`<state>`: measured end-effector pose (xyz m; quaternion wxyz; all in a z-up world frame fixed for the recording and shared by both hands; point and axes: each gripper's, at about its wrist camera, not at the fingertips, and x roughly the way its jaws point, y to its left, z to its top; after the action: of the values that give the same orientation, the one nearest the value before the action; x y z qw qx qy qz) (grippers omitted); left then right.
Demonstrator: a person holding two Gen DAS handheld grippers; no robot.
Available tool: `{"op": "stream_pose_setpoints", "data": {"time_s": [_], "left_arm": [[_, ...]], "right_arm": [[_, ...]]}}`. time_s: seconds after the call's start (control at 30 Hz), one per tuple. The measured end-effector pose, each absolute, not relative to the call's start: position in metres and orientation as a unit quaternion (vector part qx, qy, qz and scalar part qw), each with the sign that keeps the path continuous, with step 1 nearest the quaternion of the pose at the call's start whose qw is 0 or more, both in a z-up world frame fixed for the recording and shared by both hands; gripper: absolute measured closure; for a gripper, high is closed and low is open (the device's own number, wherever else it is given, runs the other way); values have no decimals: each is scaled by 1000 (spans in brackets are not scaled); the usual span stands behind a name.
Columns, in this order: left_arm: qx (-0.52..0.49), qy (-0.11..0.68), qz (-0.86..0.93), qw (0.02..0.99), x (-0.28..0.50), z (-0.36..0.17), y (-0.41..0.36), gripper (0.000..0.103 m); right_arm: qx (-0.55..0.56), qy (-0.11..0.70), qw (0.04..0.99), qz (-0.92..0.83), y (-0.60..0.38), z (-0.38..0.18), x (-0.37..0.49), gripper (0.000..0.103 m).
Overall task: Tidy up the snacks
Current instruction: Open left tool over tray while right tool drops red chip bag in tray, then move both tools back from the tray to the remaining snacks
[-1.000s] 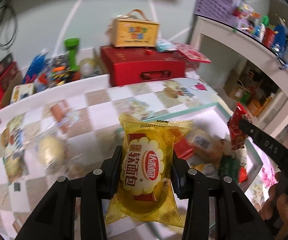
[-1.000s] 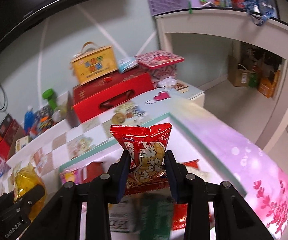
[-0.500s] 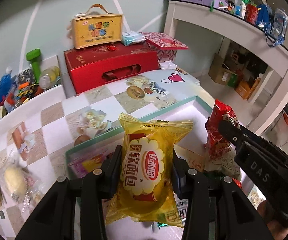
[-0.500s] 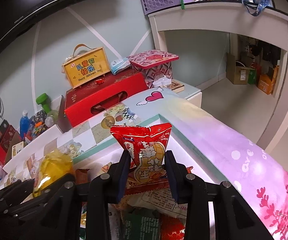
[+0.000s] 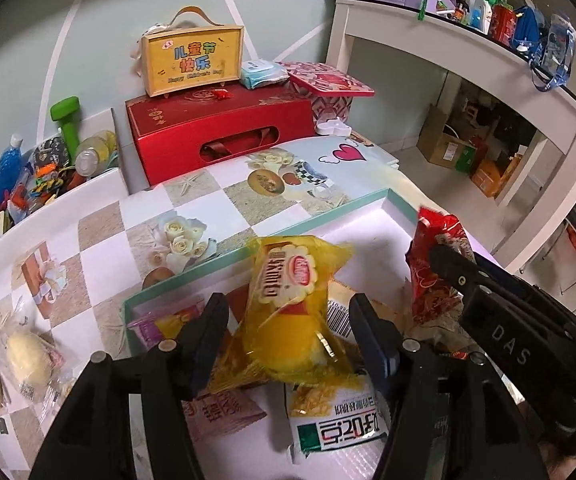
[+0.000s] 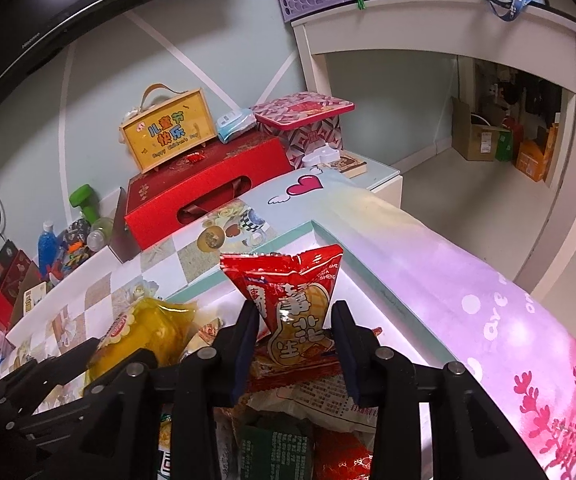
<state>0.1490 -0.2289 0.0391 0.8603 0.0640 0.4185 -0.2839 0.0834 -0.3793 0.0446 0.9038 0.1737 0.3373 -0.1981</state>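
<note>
- The tabletop (image 5: 100,240) is covered by a checked cloth printed with flowers and food; a loose wrapped bun (image 5: 28,356) lies on it to the left of the box.
- A shallow box (image 5: 328,216) with a teal rim and white inside sits on the cloth, and assorted snack packets are piled in its near part (one green-and-white packet (image 5: 336,428) with printed lettering is seen lowest in the left wrist view).
- Behind it a red gift carton (image 5: 216,128) is stood against the wall, with a yellow handled case (image 5: 194,60) on top.
- The yellow bread packet (image 5: 288,312) is translucent, with a red-and-white scalloped label and a round bun visible inside; it is tilted to the right on top of the packets in the box.
- The red peanut packet (image 6: 292,304) is crinkled foil with a crimped top edge and a tan peanut-shaped panel bearing red characters; it is held upright over the right part of the box.
- The left claw (image 5: 288,320) is opening: gaps are seen between both pads and the yellow packet, which lies between them unheld.
- The right claw (image 6: 294,328) is also opening, though the red packet is seen touched on both sides by the pads and standing upright between them.
</note>
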Motion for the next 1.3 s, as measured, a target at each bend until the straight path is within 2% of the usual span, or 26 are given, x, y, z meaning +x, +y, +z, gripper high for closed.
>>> {"op": "stream_pose_setpoints", "data": {"time_s": [0.03,0.07,0.2,0.33,0.4,0.47,0.7,0.73,0.83,1.0,1.3], "left_arm": [[62,418,-283,861,149,40,-227,39],[59,418,-281,862,148,41,-224,39],[46,422,-268,865,150,44,-214,39],[39,423,-256,868,151,47,-206,39],[34,424,-253,869,150,49,-202,38],[30,424,-252,869,149,51,-198,38],[19,420,-230,878,151,56,-186,37],[18,420,-223,879,152,56,-184,36],[16,419,-205,885,155,55,-177,15],[8,417,-176,891,159,52,-167,14],[10,418,-107,902,167,40,-148,13]], "right_arm": [[174,339,903,-199,-379,44,84,47],[174,339,903,-199,-379,44,84,45],[175,344,901,-200,-379,43,84,45],[173,357,896,-199,-379,39,86,33],[169,363,894,-200,-378,37,88,33],[166,369,892,-201,-377,36,89,26],[160,389,885,-203,-376,31,91,19],[158,392,883,-202,-375,30,92,18],[152,402,880,-202,-374,28,94,17],[147,421,874,-194,-369,25,96,16],[126,438,869,-193,-359,28,97,5]]}}
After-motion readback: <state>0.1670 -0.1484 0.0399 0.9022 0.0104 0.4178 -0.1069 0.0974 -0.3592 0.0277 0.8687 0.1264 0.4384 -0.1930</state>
